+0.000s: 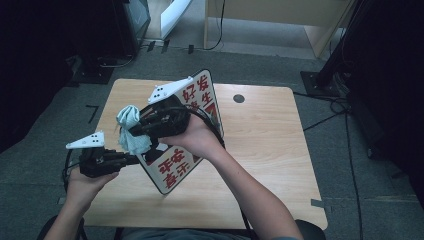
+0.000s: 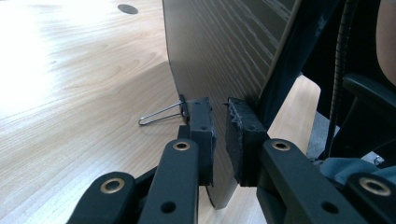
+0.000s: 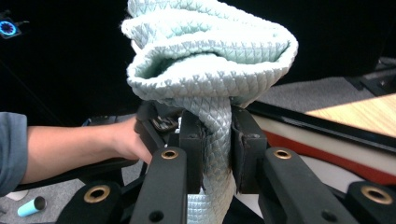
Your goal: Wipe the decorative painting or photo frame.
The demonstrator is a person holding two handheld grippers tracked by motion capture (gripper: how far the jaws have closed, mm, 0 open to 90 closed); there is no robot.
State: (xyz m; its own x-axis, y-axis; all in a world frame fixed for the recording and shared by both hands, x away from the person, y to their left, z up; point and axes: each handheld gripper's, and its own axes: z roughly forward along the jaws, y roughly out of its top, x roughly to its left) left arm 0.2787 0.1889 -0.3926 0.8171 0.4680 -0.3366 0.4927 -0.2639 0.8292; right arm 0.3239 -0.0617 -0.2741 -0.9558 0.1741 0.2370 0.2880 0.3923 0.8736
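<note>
Forearms come in from the near edge of the wooden surface (image 1: 270, 150), each hand carrying a tool. Nearest, the left tool (image 1: 131, 159) is held low and level by the left hand (image 1: 85, 184), pointing toward the lower edge of the sign board (image 1: 175, 167). In the left gripper view its jaws are clamped on the thin edge of that board (image 2: 219, 60), with a small wire clip (image 2: 161, 115) sticking out just beside the left jaw, above the wood. The board stands tilted on the surface, its white face with red characters turned toward the right hand (image 1: 200, 139).

Farther in, the right tool (image 1: 131, 131) is held higher, in front of the board's face, its body pointing left across the high view. Its jaws are squeezed together on a pale green quilted cloth (image 3: 210, 60), which bunches in loose folds above the pads and hangs down below them. In the high view the cloth (image 1: 131, 129) sits just beside the board's left edge, above the left tool.

Beyond the surface lies grey floor (image 1: 250, 55).
</note>
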